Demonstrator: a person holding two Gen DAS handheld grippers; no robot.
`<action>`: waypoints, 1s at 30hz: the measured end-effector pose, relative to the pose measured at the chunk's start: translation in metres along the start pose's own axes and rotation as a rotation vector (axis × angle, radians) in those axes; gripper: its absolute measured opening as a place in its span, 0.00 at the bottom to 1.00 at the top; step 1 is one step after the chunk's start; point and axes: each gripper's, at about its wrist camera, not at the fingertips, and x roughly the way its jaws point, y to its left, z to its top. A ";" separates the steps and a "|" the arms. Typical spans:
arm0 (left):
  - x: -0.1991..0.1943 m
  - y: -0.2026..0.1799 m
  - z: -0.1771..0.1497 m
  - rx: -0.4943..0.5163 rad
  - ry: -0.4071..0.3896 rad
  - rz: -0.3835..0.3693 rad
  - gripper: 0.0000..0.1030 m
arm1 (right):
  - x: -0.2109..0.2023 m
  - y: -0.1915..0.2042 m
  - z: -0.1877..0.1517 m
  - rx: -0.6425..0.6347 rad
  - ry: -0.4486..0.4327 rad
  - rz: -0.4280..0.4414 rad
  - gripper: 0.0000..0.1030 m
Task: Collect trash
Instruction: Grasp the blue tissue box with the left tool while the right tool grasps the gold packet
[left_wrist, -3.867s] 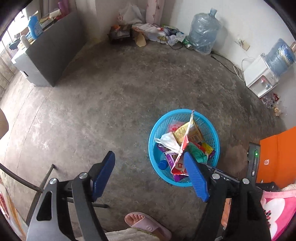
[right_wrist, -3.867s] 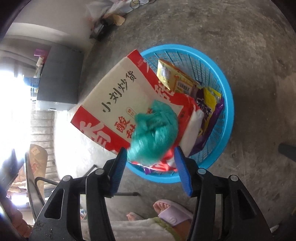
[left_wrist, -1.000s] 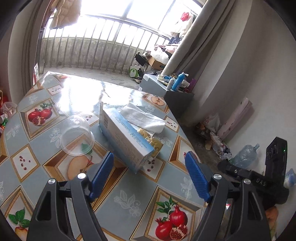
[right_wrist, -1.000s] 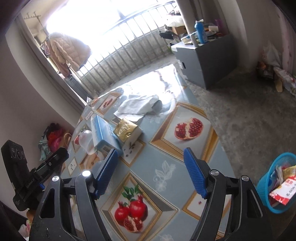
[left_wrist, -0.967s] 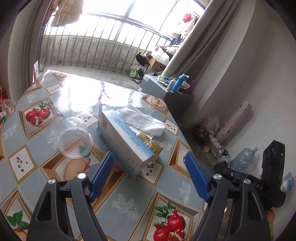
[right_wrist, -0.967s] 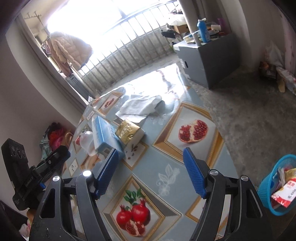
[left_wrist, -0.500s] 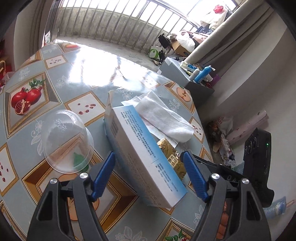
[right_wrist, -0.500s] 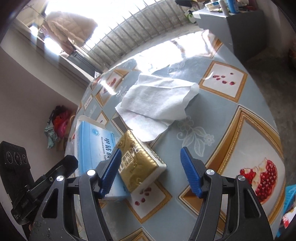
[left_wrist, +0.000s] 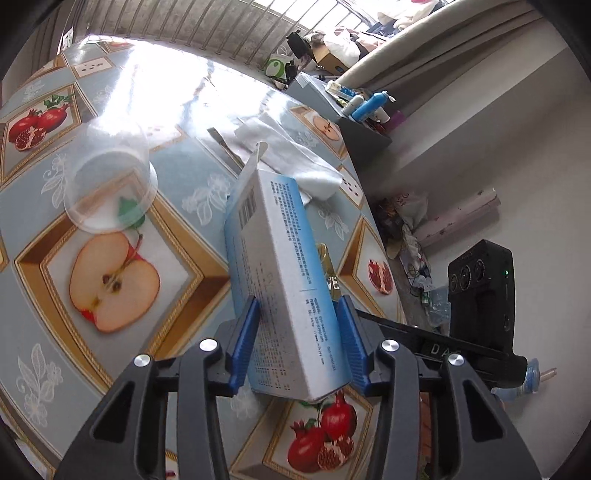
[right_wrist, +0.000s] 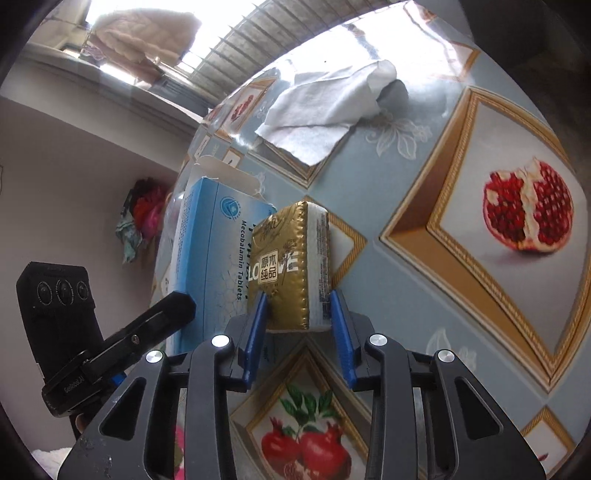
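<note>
Box (left_wrist: 284, 280) (flap open) between closing left gripper (left_wrist: 300, 345) pads

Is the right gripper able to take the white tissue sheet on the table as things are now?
Probably not yet. The right gripper is closing its jaws around the gold tissue pack, so it is occupied. The white tissue sheet lies farther along the table, uncovered, with nothing else in the way.

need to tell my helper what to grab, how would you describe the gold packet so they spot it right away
On the fruit-print tablecloth, look beside the tall blue and white medicine box. The gold tissue packet stands against its right side, between the right tool's closing pads. It is the only shiny gold thing there, shorter than the box.
</note>
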 end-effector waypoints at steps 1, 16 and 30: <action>-0.004 -0.003 -0.011 0.005 0.019 -0.010 0.41 | -0.005 0.001 -0.012 0.003 0.003 -0.009 0.30; -0.060 -0.015 -0.094 0.108 0.022 0.022 0.36 | -0.061 0.005 -0.126 0.039 -0.109 -0.164 0.32; -0.046 -0.034 -0.102 0.265 -0.047 0.158 0.36 | -0.049 0.016 -0.112 -0.055 -0.160 -0.279 0.60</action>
